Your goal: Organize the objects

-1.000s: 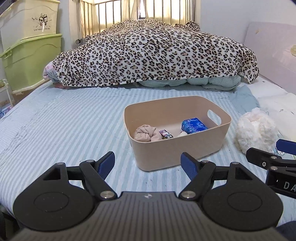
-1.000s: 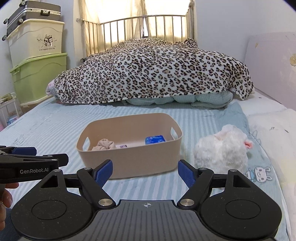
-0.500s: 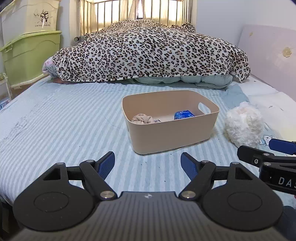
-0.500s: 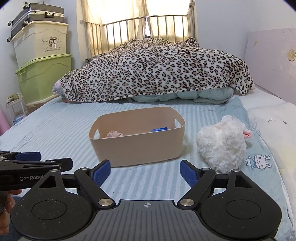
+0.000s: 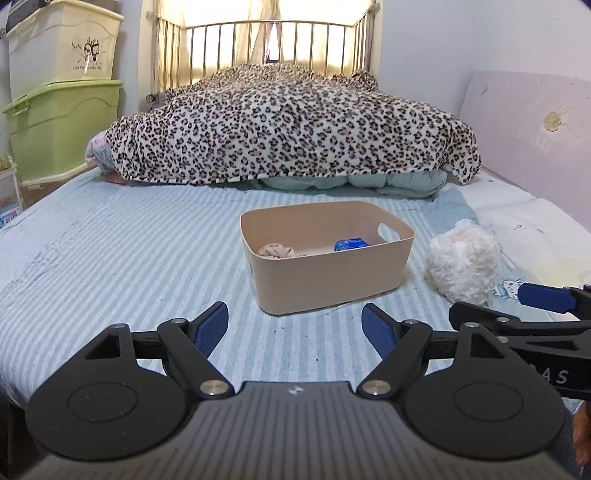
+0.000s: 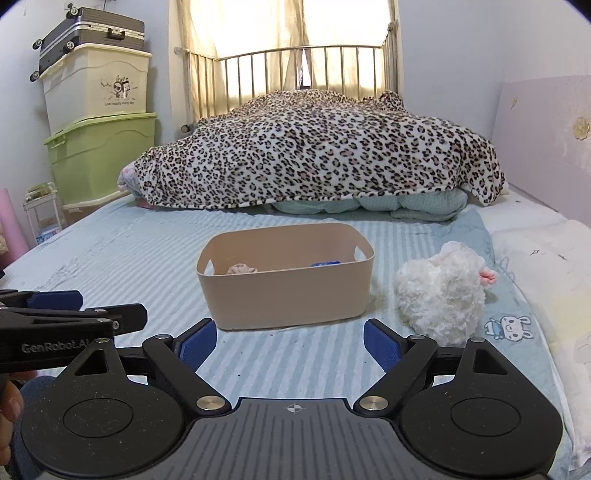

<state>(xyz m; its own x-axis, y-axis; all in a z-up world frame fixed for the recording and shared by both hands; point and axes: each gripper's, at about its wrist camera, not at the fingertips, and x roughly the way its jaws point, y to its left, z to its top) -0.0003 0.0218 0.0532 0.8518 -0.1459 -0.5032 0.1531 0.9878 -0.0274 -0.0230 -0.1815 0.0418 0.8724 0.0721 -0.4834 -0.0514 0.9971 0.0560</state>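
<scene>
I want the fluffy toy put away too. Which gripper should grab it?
Probably the right gripper: the fluffy white toy lies on its side of the bin. Both grippers are open.

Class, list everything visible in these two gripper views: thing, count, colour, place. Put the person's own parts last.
bin: 1, beige, mid-bed
cloth bundle: 1, pinkish beige, in the bin, left
packet: 1, blue, in the bin, right
plush toy: 1, white, on the bed right of the bin
blanket: 1, leopard print, far end of the bed
storage boxes: 2, cream stacked on green, left wall
suitcase: 1, grey, on top of the boxes
left gripper: open, empty
right gripper: open, empty
</scene>
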